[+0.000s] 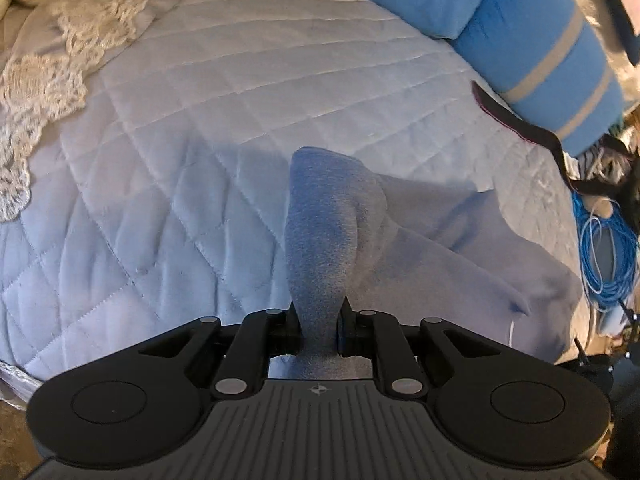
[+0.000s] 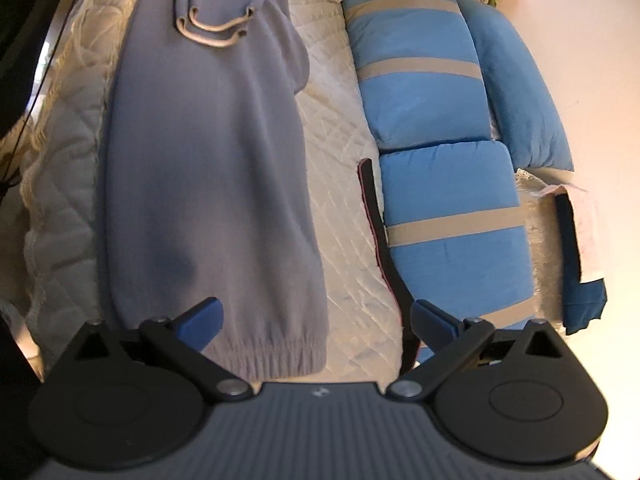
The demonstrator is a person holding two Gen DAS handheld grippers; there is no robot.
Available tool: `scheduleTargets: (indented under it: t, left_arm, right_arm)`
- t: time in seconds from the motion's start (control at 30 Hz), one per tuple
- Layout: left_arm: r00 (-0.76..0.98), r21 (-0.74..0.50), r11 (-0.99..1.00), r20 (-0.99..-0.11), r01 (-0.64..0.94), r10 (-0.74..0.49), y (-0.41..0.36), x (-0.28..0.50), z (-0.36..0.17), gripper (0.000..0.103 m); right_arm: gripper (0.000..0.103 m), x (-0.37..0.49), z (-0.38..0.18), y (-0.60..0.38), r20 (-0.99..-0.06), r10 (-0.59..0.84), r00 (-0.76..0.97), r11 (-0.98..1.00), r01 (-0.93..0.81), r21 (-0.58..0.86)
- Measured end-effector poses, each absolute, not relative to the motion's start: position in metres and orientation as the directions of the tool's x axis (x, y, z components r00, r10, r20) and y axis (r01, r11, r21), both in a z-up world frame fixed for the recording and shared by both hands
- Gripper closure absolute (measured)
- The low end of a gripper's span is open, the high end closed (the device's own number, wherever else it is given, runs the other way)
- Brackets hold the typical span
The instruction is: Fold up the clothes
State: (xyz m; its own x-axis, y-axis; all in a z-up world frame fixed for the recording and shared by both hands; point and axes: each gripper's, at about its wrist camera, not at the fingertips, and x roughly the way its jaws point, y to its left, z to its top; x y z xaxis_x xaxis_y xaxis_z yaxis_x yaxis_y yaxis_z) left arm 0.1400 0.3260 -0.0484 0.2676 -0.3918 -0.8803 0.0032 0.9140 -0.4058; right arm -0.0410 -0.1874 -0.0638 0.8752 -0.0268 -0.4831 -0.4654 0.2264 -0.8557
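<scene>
One left hand-held gripper (image 1: 319,320) clamping sweatpants (image 1: 320,232), right hand-held gripper (image 2: 316,316) apart over cuff (image 2: 276,356)

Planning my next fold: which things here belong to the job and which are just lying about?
Job: grey-blue sweatpants, pinched in the left gripper; open right gripper; quilted bedspread.
Lying about: blue striped cushions, blue cable coil, black strap.

Grey-blue fleece sweatpants (image 2: 208,168) lie lengthwise on the quilted bed, running from the upper left of the right wrist view down to its lower middle. The beige drawstring (image 2: 212,28) sits at the top, the ribbed ankle cuff (image 2: 280,356) at the bottom. In the left wrist view, a bunched fold (image 1: 324,240) is lifted off the quilt.
</scene>
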Motion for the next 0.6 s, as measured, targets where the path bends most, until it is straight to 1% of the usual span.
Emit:
scheduleTargets:
  t: [0.13, 0.33, 0.47, 0.6]
  left_arm:
    - [0.255, -0.346, 0.938, -0.906, 0.013, -0.338, 0.312, 0.145, -0.055, 0.089]
    - [0.275, -0.322, 0.947, -0.909, 0.008, -0.312, 0.312, 0.138, -0.049, 0.089]
    - [0.321, -0.319, 0.948, -0.896, 0.019, -0.308, 0.306, 0.128, -0.026, 0.09]
    - [0.378, -0.343, 0.938, -0.863, 0.052, -0.336, 0.291, 0.117, 0.019, 0.09]
  right_arm:
    - [0.0, -0.041, -0.066, -0.185, -0.495, -0.025, 0.868, 0.217, -0.479, -0.851]
    - [0.0, -0.04, -0.063, -0.187, -0.502, -0.018, 0.865, 0.243, -0.483, -0.841]
    - [0.0, -0.041, -0.059, -0.184, -0.496, -0.002, 0.869, 0.264, -0.478, -0.838]
    - [0.0, -0.046, -0.052, -0.177, -0.502, 0.032, 0.864, 0.288, -0.489, -0.823]
